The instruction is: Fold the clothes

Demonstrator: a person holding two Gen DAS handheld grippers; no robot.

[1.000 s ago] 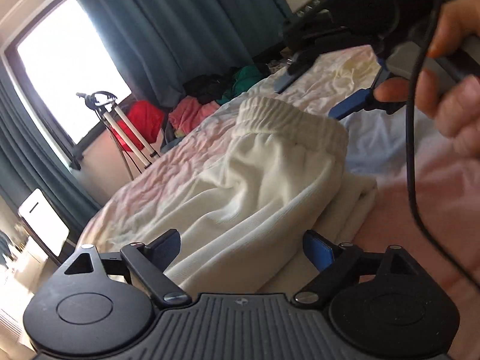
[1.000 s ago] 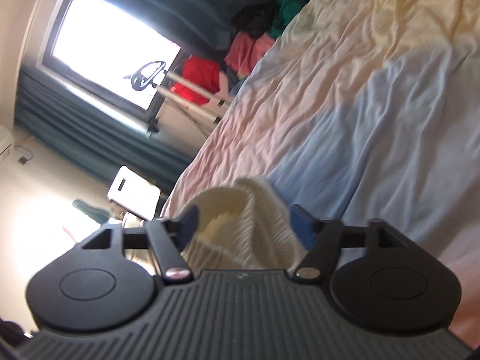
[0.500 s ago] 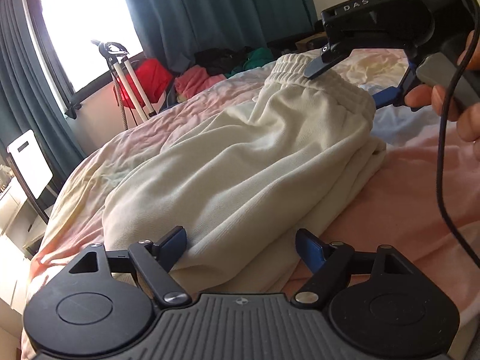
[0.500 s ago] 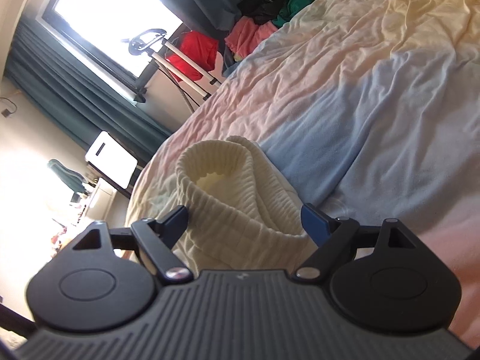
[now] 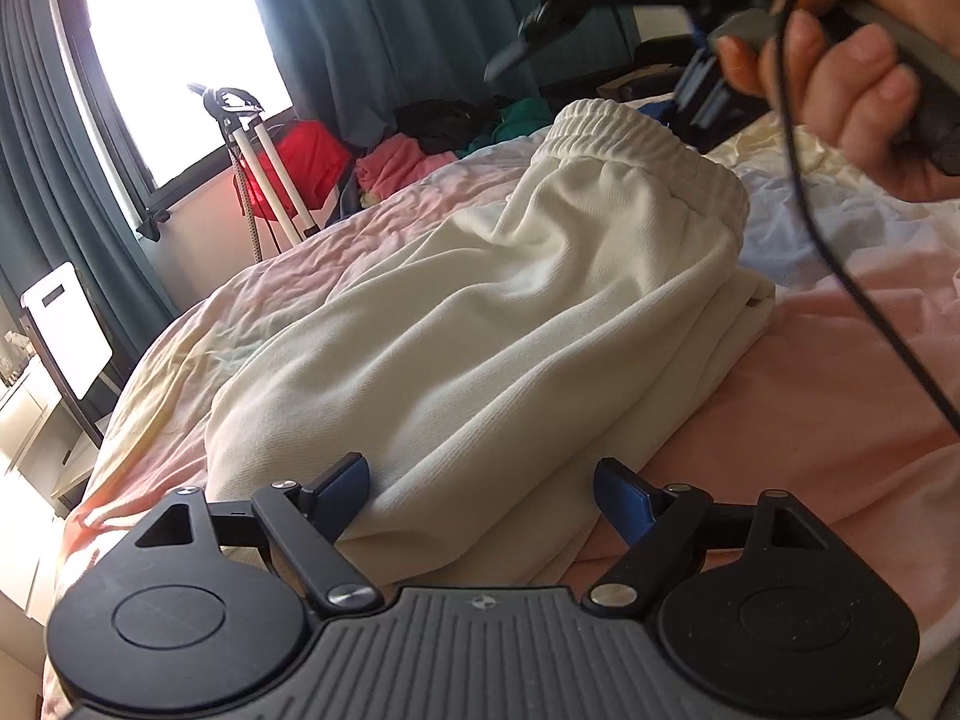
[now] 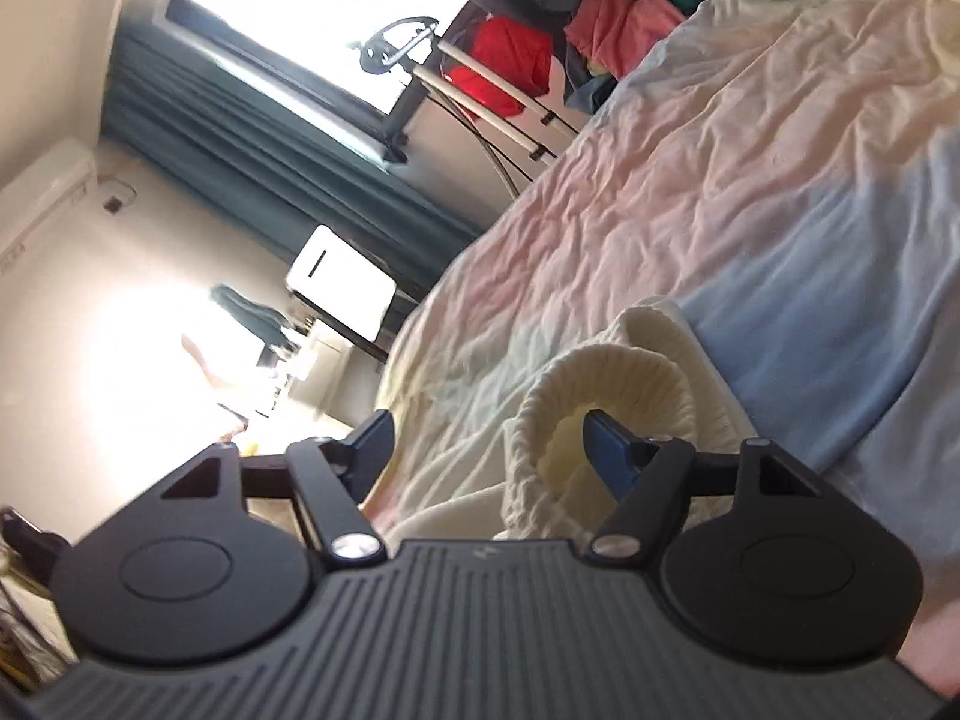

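Cream sweatpants (image 5: 492, 324) lie folded on the bed, with the elastic waistband (image 5: 648, 144) at the far end. My left gripper (image 5: 483, 483) is open at the near folded edge, and cloth bulges between its blue fingers (image 5: 345, 483). A hand (image 5: 858, 66) holds my right gripper (image 5: 600, 81) above and just behind the waistband. In the right wrist view the right gripper (image 6: 489, 426) is open. The waistband (image 6: 606, 378) forms a ring around the tip of its right finger (image 6: 606, 444), while the left finger hangs over the sheet.
The bed sheet (image 5: 840, 372) is pastel pink, blue and yellow. A heap of red, pink, green and black clothes (image 5: 420, 144) lies at its far end beside a white-legged stand (image 5: 264, 168), a window and teal curtains. A black cable (image 5: 840, 276) hangs from the hand.
The right gripper has lifted off the waistband and shifted sideways, so the band now sits at its right finger instead of between both. The left gripper stays at the near fold.
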